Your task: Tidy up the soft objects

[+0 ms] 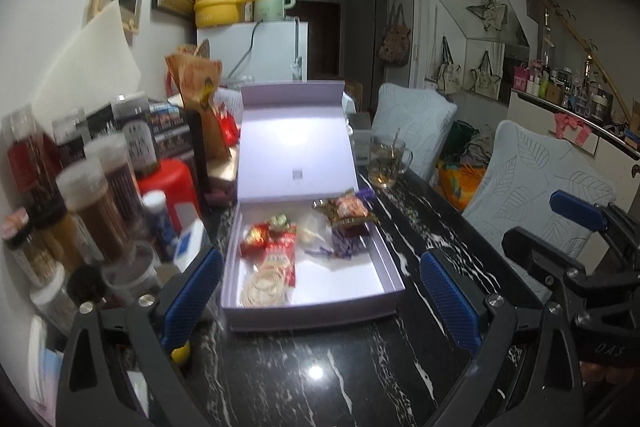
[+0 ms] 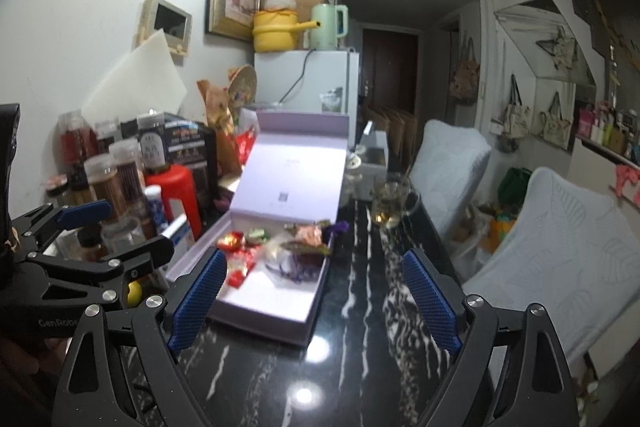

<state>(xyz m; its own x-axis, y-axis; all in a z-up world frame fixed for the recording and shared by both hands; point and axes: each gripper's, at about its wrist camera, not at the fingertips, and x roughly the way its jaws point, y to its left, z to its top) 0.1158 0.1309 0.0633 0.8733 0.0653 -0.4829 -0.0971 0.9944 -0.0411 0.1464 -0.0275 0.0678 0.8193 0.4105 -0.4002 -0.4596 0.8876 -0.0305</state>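
An open lilac box [image 1: 312, 319] lies on the black marble table [image 1: 320, 387] with its lid [image 1: 296, 147] standing up behind. Inside are red snack packets [image 1: 272, 247], a pile of rubber bands [image 1: 264, 287], a clear bag [image 1: 316, 231], purple shreds [image 1: 344, 247] and an orange-brown packet [image 1: 348, 213] at the far right rim. My left gripper [image 1: 320, 257] is open just before the box's near end, holding nothing. My right gripper [image 2: 316, 259] is also open and empty, to the right of the box [image 2: 260, 323], and shows in the left wrist view [image 1: 560, 231]. The left gripper [image 2: 120, 231] appears at the left of the right wrist view.
Spice jars and bottles [image 1: 96, 211] and a red plastic stool [image 1: 172, 187] crowd the table's left side. A glass mug with a spoon [image 1: 386, 159] stands beyond the box on the right. Two padded chairs [image 1: 520, 187] line the table's right edge.
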